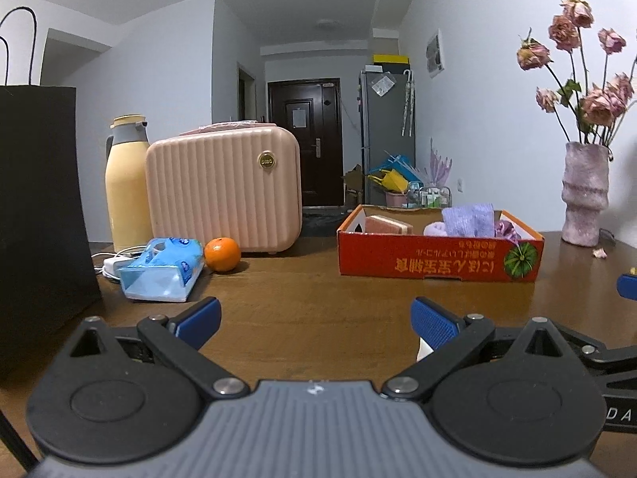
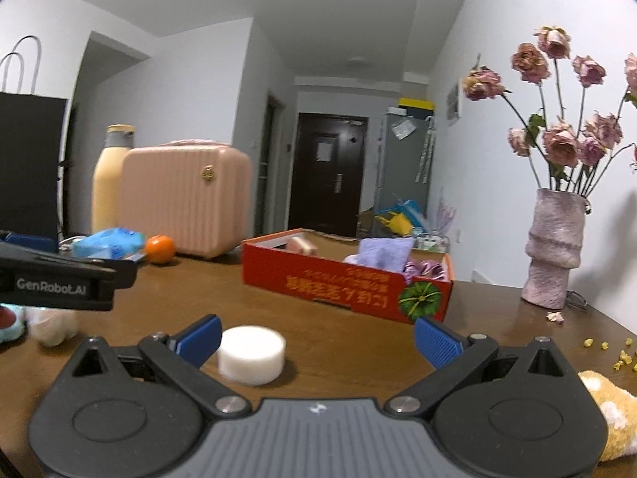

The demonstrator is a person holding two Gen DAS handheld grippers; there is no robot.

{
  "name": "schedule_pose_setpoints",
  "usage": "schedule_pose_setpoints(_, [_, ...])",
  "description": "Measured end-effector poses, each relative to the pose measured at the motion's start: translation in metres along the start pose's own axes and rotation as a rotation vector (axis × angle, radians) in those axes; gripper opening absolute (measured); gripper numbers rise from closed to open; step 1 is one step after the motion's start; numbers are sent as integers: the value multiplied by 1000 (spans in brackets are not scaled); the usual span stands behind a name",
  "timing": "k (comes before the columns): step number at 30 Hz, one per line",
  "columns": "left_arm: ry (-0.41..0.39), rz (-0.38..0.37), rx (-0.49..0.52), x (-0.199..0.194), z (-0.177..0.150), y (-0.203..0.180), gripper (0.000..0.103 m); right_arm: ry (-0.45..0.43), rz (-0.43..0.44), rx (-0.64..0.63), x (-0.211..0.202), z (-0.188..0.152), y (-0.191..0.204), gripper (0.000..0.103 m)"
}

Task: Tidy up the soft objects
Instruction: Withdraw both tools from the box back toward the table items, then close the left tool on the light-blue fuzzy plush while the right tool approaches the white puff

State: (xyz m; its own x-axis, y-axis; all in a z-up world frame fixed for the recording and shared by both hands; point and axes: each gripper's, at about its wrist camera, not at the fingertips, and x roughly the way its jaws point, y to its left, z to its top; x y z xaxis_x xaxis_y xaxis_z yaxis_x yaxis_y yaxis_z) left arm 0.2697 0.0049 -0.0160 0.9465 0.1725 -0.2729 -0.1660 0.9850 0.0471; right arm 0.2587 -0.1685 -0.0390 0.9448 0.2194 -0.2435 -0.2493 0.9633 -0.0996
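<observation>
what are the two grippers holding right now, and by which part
Nothing is held. The left gripper and right gripper are both open and empty; the white round sponge sits on the table beside the right gripper's left finger, ungripped.

Home apt: entry door, fridge, wood table w/ flower vase.

I see yellow plush toy cut by right edge, black bag cropped left, box lettering blurred.
</observation>
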Motion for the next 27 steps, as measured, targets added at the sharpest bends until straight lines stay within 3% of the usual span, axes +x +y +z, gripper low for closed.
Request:
schedule_pose_setpoints(10, [40, 3, -6, -34, -15, 20, 103, 49, 52, 7, -14, -3, 8, 103])
schedule_pose_setpoints(21, [79, 20, -34, -35, -17, 31, 103, 115, 49, 70, -3, -5, -4, 103])
schedule_pose_setpoints(27, [95, 70, -19, -36, -19, 54, 103, 118, 50, 90, -3, -5, -8, 103])
